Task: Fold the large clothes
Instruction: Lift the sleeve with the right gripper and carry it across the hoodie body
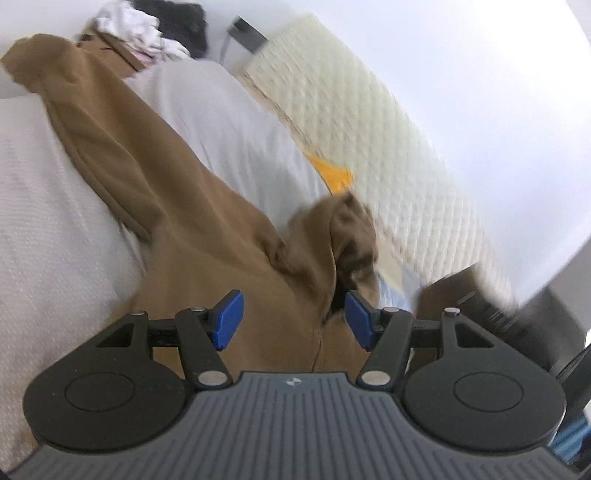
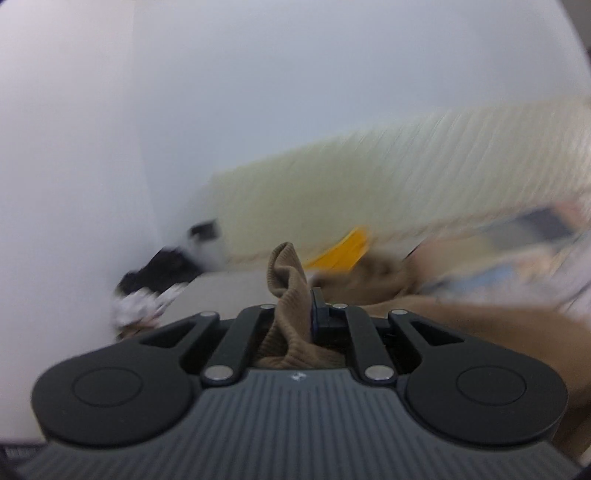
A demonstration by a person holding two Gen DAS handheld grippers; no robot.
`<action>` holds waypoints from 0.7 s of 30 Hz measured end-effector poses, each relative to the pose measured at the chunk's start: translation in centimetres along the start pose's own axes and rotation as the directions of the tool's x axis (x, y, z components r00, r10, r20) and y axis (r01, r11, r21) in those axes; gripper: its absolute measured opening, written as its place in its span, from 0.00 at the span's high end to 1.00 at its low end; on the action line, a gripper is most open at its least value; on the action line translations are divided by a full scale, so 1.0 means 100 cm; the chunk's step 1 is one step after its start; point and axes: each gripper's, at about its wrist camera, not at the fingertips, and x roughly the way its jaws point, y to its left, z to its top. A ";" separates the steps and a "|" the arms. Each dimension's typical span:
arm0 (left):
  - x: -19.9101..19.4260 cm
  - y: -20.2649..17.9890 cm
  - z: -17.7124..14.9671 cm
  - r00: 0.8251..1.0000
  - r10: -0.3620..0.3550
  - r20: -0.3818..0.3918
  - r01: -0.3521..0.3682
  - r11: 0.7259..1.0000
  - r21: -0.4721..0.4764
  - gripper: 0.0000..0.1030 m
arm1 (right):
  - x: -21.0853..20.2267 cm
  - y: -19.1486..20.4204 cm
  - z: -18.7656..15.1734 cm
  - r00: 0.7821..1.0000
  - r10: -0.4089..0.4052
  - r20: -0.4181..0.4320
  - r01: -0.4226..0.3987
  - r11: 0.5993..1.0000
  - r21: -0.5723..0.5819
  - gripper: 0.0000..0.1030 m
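Note:
A large brown garment (image 1: pixel 147 155) lies stretched across a white bed cover (image 1: pixel 44 206), one long part running to the far left and a bunched fold (image 1: pixel 343 236) lifted at the right. My left gripper (image 1: pixel 293 319) hovers over it with its blue pads (image 1: pixel 227 319) wide apart, open, pressing on nothing. In the right wrist view, my right gripper (image 2: pixel 301 310) is shut on a ribbed edge of the brown garment (image 2: pixel 286 269), which sticks up between the jaws. That view is heavily blurred.
A cream quilted panel (image 1: pixel 369 110) runs along the white wall behind the bed. A yellow item (image 1: pixel 334 177) lies at its foot. A pile of white and black clothes (image 1: pixel 147 29) sits at the far corner. A grey-white sheet (image 1: pixel 229 122) lies beside the garment.

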 end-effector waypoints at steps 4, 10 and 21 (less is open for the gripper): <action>0.001 0.016 0.013 0.999 0.030 0.038 -0.028 0.999 -0.046 0.36 | 0.027 0.037 -0.056 0.993 0.062 -0.099 -0.058 0.997 0.044 0.90; 0.005 0.048 0.022 0.997 0.064 0.040 -0.058 0.991 -0.121 0.36 | 0.054 0.036 -0.135 0.961 0.058 -0.269 -0.020 0.990 0.143 0.90; 0.018 0.039 0.013 0.999 0.043 -0.021 -0.044 0.997 -0.070 0.36 | 0.025 0.035 -0.129 0.924 0.176 -0.339 -0.109 0.972 0.209 0.27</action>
